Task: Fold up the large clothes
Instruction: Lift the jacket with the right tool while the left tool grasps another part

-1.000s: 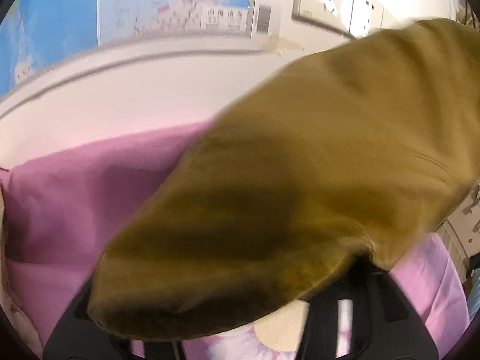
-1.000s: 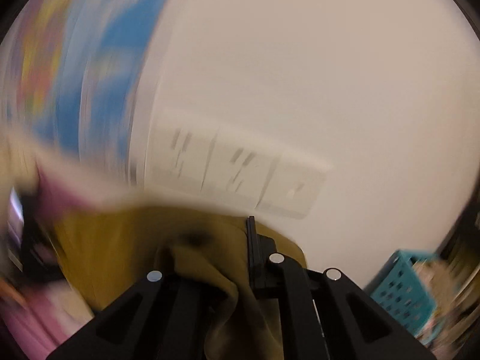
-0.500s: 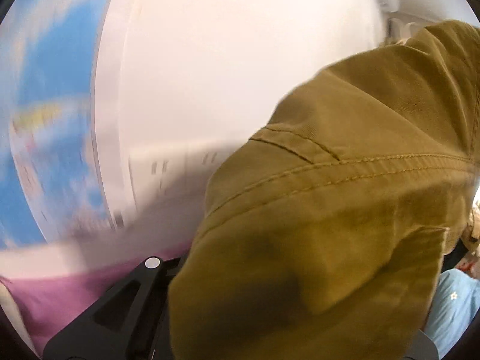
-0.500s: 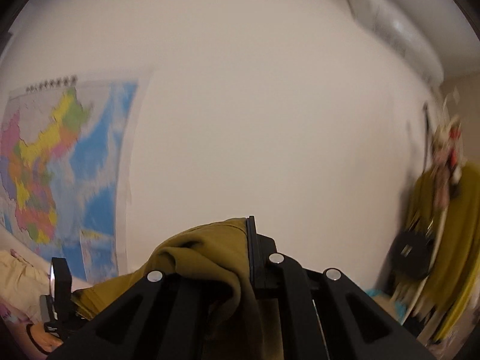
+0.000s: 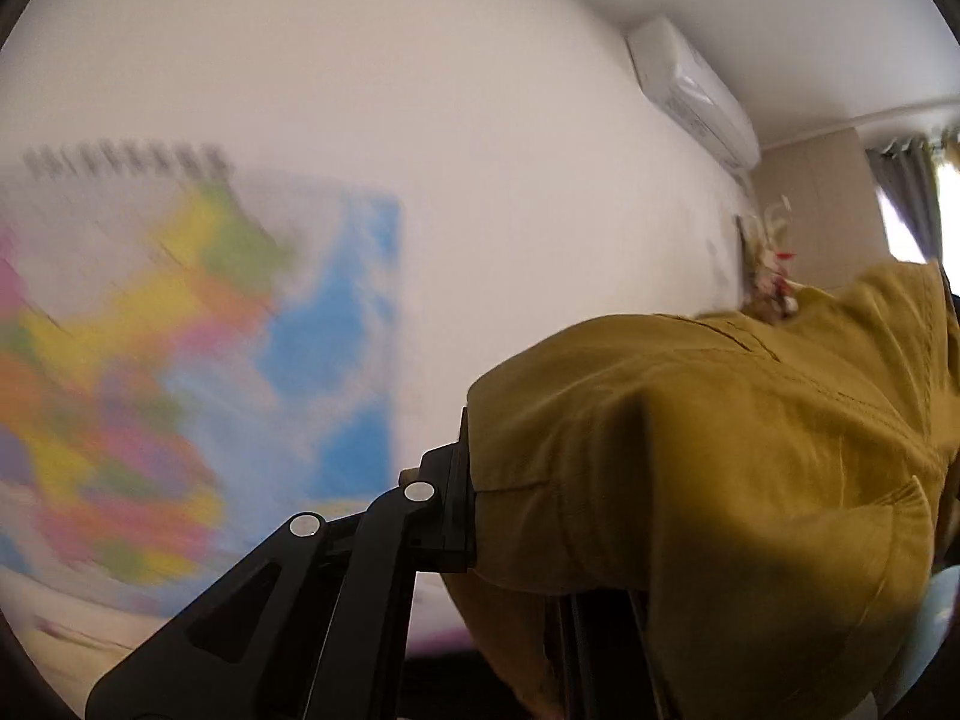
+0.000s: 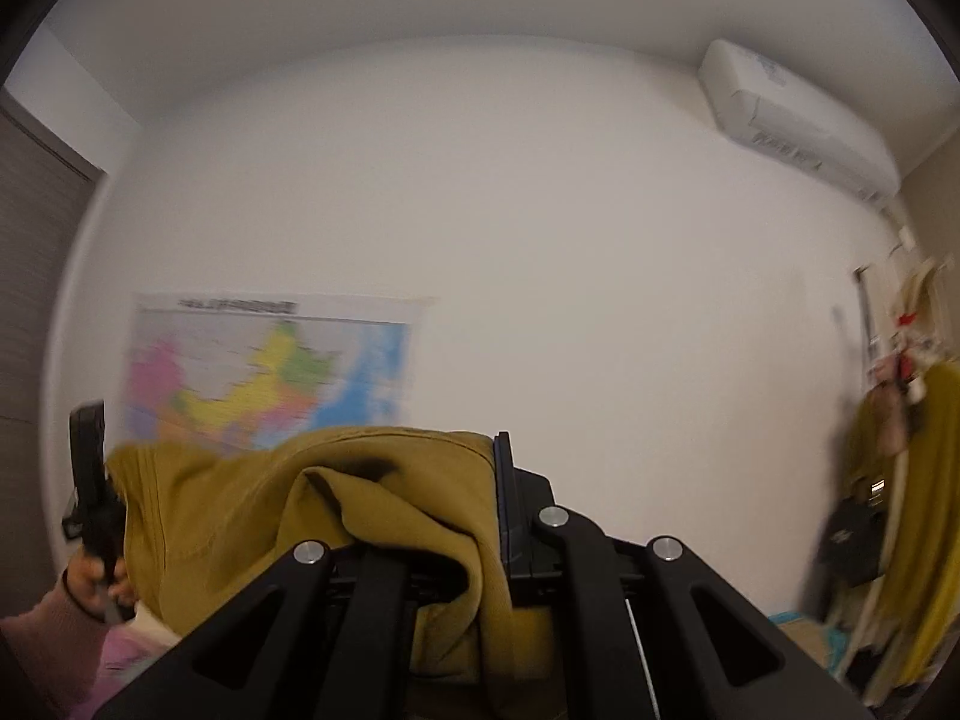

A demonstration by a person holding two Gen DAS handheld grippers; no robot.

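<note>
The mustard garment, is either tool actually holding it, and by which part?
Both. The right tool is shut on a stitched edge of the mustard garment; the left tool is shut on another edge. Which part of the garment cannot be told.

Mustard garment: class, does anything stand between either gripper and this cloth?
Nothing visible does. The mustard garment is already clamped in the right gripper, and the left gripper is shut on its other end. The cloth hangs raised between them, in front of the white wall.
</note>
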